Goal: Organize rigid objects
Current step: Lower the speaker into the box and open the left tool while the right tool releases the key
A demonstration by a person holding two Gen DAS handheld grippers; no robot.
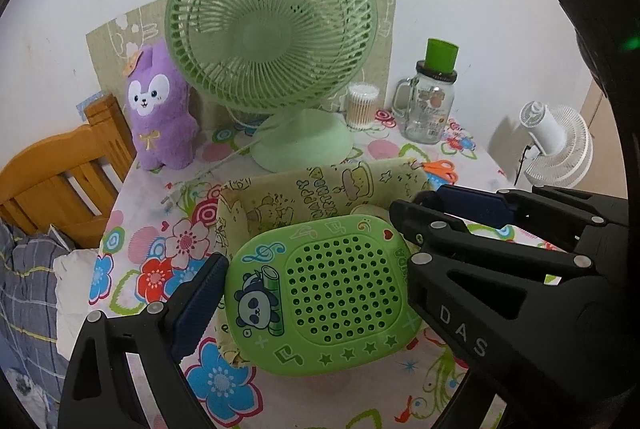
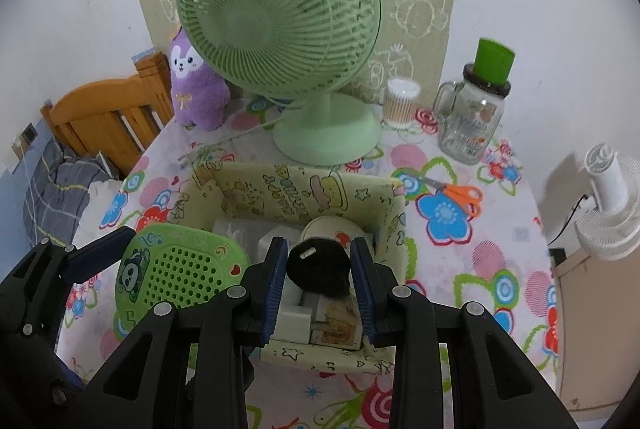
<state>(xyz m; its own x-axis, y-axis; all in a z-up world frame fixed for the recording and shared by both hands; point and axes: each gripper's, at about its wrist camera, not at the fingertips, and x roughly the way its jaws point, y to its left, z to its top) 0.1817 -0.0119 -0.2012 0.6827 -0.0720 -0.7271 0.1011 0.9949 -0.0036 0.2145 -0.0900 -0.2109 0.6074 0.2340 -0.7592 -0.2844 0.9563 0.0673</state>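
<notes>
My left gripper (image 1: 316, 261) is shut on a green panda-print speaker (image 1: 320, 297), held over the near left edge of a yellow cartoon-print box (image 1: 320, 189). The speaker (image 2: 176, 273) and left gripper (image 2: 96, 249) also show in the right wrist view, at the box's left side. My right gripper (image 2: 320, 277) is shut on a black round object (image 2: 320, 269) and holds it above the inside of the box (image 2: 304, 201). Inside the box lie a white round lid (image 2: 328, 225), a white block (image 2: 294, 317) and other small items, partly hidden.
A green desk fan (image 2: 280, 13) stands behind the box on the floral tablecloth (image 2: 480, 269). A purple plush (image 2: 196, 85), cotton swab tub (image 2: 400, 101), glass jar with green cup (image 2: 472, 117) and orange scissors (image 2: 460, 197) lie around. A wooden bed frame (image 2: 104, 117) is left, a white fan (image 2: 608, 205) right.
</notes>
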